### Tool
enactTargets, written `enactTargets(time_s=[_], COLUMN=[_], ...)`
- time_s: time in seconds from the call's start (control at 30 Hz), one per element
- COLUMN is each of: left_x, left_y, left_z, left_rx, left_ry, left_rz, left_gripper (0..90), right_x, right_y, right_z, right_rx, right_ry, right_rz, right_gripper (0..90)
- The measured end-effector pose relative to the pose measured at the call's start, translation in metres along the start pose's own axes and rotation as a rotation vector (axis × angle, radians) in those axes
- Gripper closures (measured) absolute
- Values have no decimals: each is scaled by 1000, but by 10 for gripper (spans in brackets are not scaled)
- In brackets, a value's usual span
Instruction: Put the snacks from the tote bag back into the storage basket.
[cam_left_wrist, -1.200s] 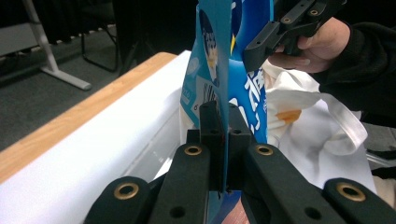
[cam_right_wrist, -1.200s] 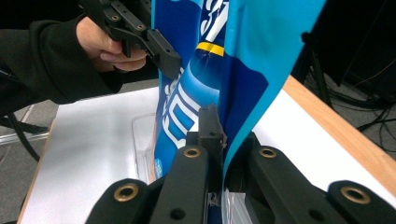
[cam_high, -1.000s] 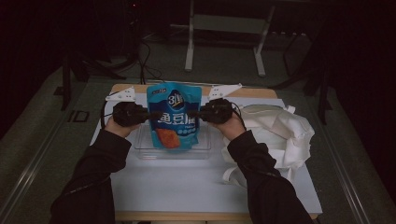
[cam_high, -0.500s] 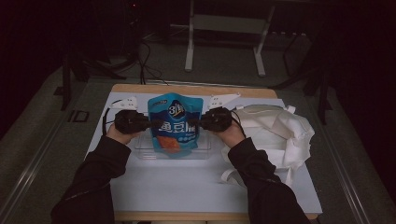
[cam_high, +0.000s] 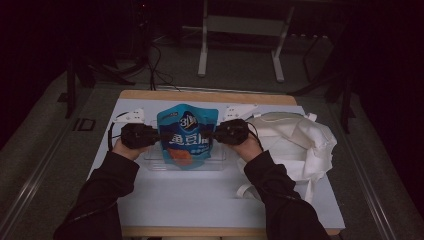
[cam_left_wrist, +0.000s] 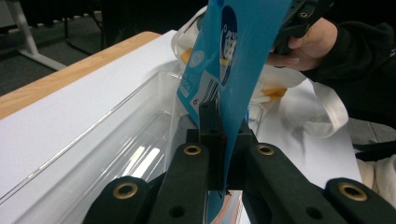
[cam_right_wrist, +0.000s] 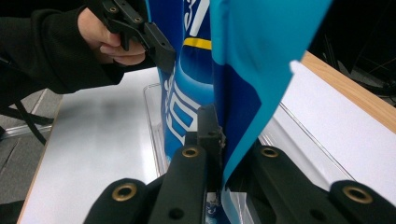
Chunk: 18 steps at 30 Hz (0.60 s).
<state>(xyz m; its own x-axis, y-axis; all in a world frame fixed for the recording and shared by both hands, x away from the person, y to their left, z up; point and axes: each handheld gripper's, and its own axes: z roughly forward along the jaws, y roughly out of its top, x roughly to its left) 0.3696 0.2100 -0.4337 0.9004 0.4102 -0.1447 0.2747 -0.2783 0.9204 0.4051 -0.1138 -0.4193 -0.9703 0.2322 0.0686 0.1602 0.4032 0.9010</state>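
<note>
A blue snack pouch (cam_high: 188, 135) with white lettering and an orange picture hangs upright over a clear plastic tray (cam_high: 155, 163). My left gripper (cam_high: 159, 135) is shut on the pouch's left edge. My right gripper (cam_high: 214, 133) is shut on its right edge. In the left gripper view the pouch (cam_left_wrist: 233, 70) stands pinched edge-on between the black jaws, its lower end inside the clear tray (cam_left_wrist: 107, 140). In the right gripper view the pouch (cam_right_wrist: 224, 74) is clamped the same way, and the other gripper (cam_right_wrist: 144, 32) holds its far edge.
A white cloth bag (cam_high: 295, 140) lies crumpled at the right of the white table top (cam_high: 200, 200). Two white power strips (cam_high: 131, 116) lie behind the tray near the wooden back edge (cam_high: 200, 96).
Both grippers have carried the pouch down and slightly away from me, so its lower end now sits in the clear tray.
</note>
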Motion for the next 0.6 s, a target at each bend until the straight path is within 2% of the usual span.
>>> enactTargets(time_s=[0.17, 0.3, 0.4, 0.47, 0.5, 0.6], left_x=[-3, -4, -8, -13, -16, -21], left_y=[1, 3, 4, 7, 9, 14], left_z=[0, 0, 1, 2, 3, 3], left_rx=[8, 20, 30, 59, 67, 77], left_ry=[23, 26, 46, 67, 75, 92], left_rz=[14, 6, 19, 40, 43, 28], left_gripper=[885, 863, 825, 806, 765, 570], right_x=[0, 0, 0, 0, 0, 0], right_y=[1, 2, 4, 6, 6, 7], right_z=[-1, -1, -3, -6, -8, -12], right_rx=[9, 16, 7, -2, -8, -8], right_ry=[-6, -16, -26, -38, -41, -68], right_rz=[5, 0, -3, 2, 5, 7], right_gripper=[851, 829, 777, 650, 589, 421])
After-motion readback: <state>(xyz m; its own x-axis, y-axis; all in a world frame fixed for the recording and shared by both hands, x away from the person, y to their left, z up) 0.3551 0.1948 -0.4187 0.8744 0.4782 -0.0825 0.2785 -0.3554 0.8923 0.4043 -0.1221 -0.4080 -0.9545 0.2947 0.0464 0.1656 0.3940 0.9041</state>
